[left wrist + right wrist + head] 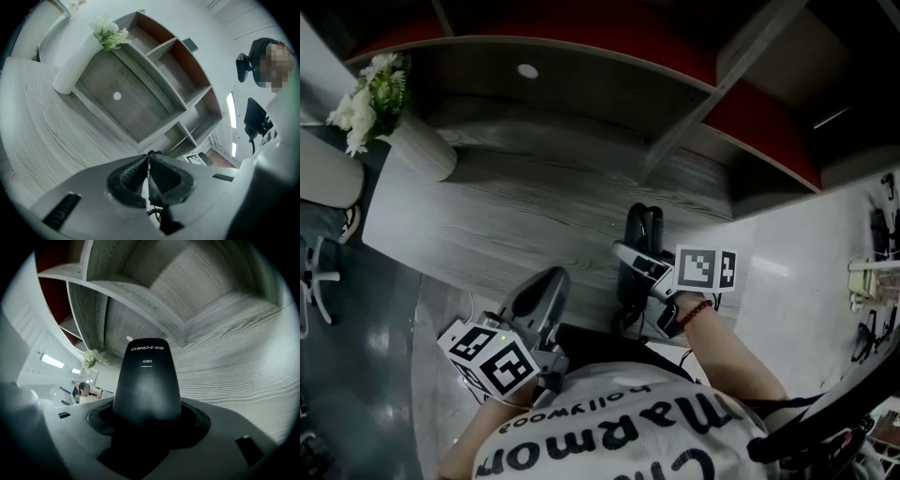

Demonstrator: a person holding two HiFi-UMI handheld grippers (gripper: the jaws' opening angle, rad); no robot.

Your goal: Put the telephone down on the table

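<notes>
In the head view the right gripper [642, 262] pinches the black telephone [643, 225] at the near edge of the table [487, 216]. I cannot tell whether the telephone's far end touches the wood. The task looks unfinished: what is left is to lower the telephone onto the table and let go. The left gripper [546, 286] hangs near and to the left, over the table's near edge, carrying nothing. At the far left a white vase [422, 148] holds white flowers [366, 98]. The shelf [609, 89] behind shows nothing in its compartments.

In the left gripper view the tongs are pressed together, pad against pad, with nothing between them [149, 161]. A coiled cord [154, 213] shows below them. The vase [75, 68] with its flowers [108, 33] stands beside the shelf [154, 56].

In the right gripper view the tongs clamp the telephone [147, 380] by its near end. Its far end points at the table [234, 357].
</notes>
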